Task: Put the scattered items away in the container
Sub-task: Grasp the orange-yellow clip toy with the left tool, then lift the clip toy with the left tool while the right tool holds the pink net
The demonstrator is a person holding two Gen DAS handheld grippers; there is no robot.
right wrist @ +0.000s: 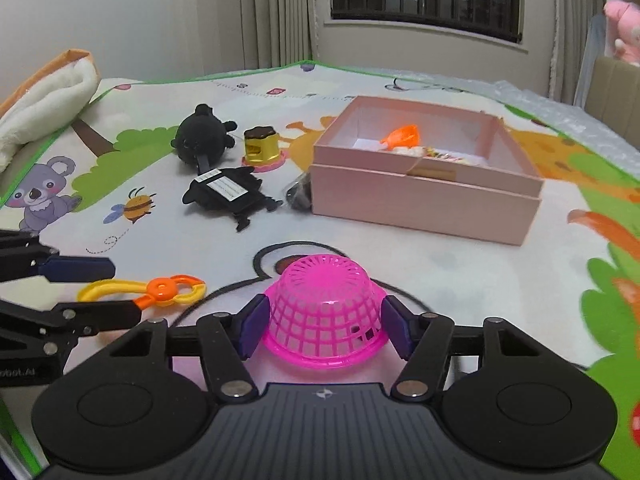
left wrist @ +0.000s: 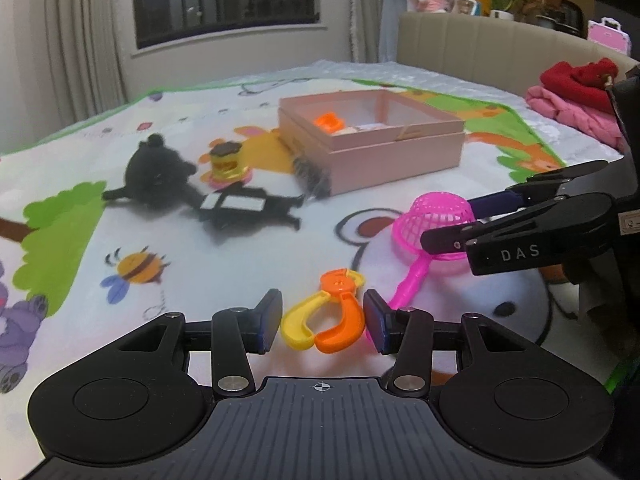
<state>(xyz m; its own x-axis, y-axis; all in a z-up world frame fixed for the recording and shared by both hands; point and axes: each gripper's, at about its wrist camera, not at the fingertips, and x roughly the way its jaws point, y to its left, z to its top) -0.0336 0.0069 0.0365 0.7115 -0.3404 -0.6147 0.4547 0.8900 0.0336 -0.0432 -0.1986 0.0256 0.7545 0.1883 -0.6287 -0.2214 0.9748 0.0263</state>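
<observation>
A yellow and orange toy tongs (left wrist: 325, 312) lies on the play mat between the pads of my left gripper (left wrist: 323, 322), which is open around its handles. It also shows in the right wrist view (right wrist: 160, 289). A pink mesh strainer (right wrist: 325, 310) lies upside down on the mat between the pads of my right gripper (right wrist: 325, 326), which is open around its bowl. The strainer also shows in the left wrist view (left wrist: 436, 220). An open pink box (right wrist: 424, 196) stands further back with an orange toy (right wrist: 402, 136) inside.
A black plush toy (right wrist: 204, 136), a black tagged plush piece (right wrist: 228, 194) and a yellow toy burger on a pink plate (right wrist: 262, 148) lie left of the box. A dark object (right wrist: 298, 194) sits by the box's front corner. Folded clothes (left wrist: 576, 92) lie at the far right.
</observation>
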